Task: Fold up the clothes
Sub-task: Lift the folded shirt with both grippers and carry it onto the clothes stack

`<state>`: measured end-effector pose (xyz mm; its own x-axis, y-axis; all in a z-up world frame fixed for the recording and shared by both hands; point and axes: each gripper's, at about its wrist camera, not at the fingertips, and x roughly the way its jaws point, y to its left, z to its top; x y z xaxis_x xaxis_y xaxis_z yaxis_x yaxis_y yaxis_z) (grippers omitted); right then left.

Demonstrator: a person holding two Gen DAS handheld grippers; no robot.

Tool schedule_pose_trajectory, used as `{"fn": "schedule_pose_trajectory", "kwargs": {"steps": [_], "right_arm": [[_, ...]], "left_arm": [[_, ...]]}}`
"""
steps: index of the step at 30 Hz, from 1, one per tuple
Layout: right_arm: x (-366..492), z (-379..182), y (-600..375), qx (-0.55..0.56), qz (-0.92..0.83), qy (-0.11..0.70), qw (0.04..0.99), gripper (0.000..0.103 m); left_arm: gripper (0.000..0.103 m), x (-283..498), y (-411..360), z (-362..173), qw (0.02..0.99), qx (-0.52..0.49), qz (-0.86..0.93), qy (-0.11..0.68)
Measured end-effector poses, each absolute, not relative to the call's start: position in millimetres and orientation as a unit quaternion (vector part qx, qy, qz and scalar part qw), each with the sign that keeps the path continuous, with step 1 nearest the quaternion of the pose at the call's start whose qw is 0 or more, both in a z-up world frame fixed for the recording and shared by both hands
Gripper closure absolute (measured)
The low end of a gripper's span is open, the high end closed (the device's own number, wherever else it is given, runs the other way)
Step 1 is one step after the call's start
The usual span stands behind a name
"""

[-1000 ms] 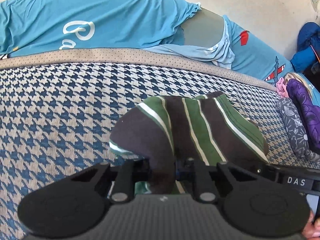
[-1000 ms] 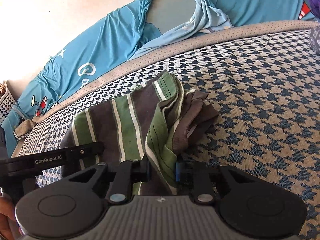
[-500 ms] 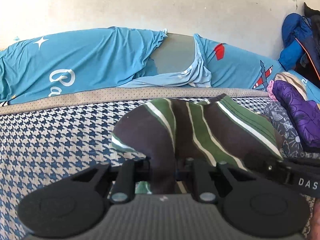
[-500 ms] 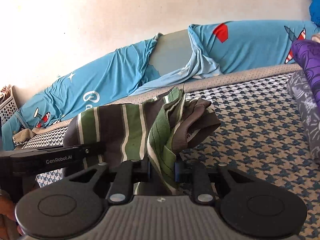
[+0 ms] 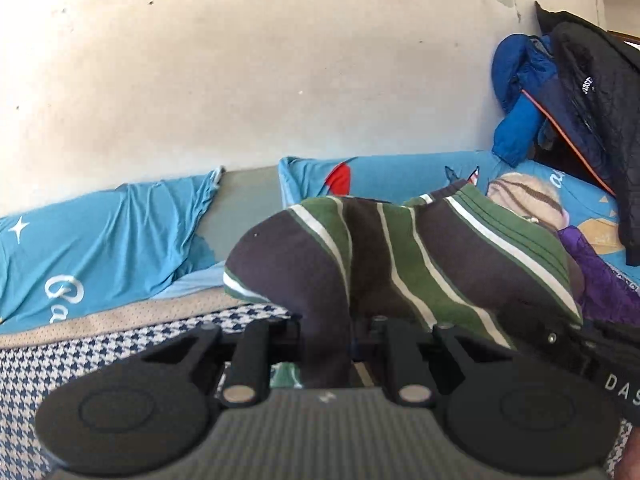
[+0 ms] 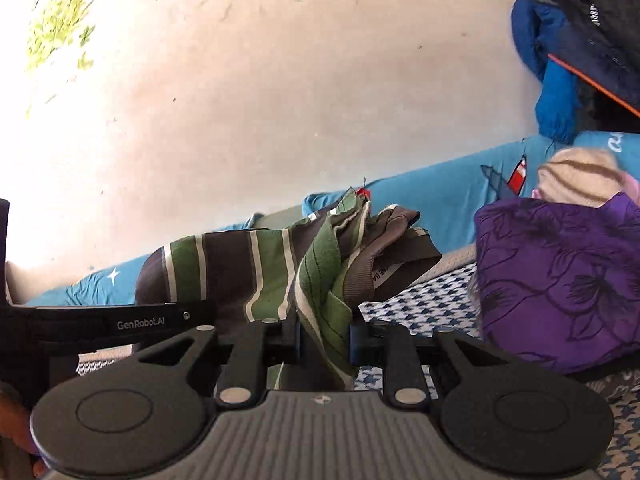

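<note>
Left wrist view: left gripper [image 5: 326, 354] clamped on a dark fold of the green, brown and white striped knit garment [image 5: 400, 256], which hangs bunched above the blue-and-beige houndstooth bedcover [image 5: 80, 360]. Soft, light, limp cloth; it sags between the 2 grips.

Right wrist view: right gripper [image 6: 324, 344] clamped on a thick gathered wad of the same garment [image 6: 256, 276], with the collar and label flopping right. Purple floral cloth bundle [image 6: 560, 280] lies near. Likely several layers are pinched here; I'd regrip at a hem corner or shoulder seam so it spreads flat.
</note>
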<state>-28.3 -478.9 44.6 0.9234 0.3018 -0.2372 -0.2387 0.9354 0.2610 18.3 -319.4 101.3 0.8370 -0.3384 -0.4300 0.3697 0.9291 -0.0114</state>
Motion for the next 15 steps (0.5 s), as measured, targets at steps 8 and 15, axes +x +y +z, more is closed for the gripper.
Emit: {"fn": "schedule_pose_trajectory", "kwargs": {"steps": [8,15], "right_arm": [[-35,62,-534,0.144,0.067,0.078,0.984,0.082],[-36,68,-584,0.174,0.010,0.046,0.984,0.082]], "left_arm": [[0.087,18,-396,132,0.955,0.064,-0.223,0.183],[0.087,17,-463,145,0.945,0.091,-0.266,0.166]]}}
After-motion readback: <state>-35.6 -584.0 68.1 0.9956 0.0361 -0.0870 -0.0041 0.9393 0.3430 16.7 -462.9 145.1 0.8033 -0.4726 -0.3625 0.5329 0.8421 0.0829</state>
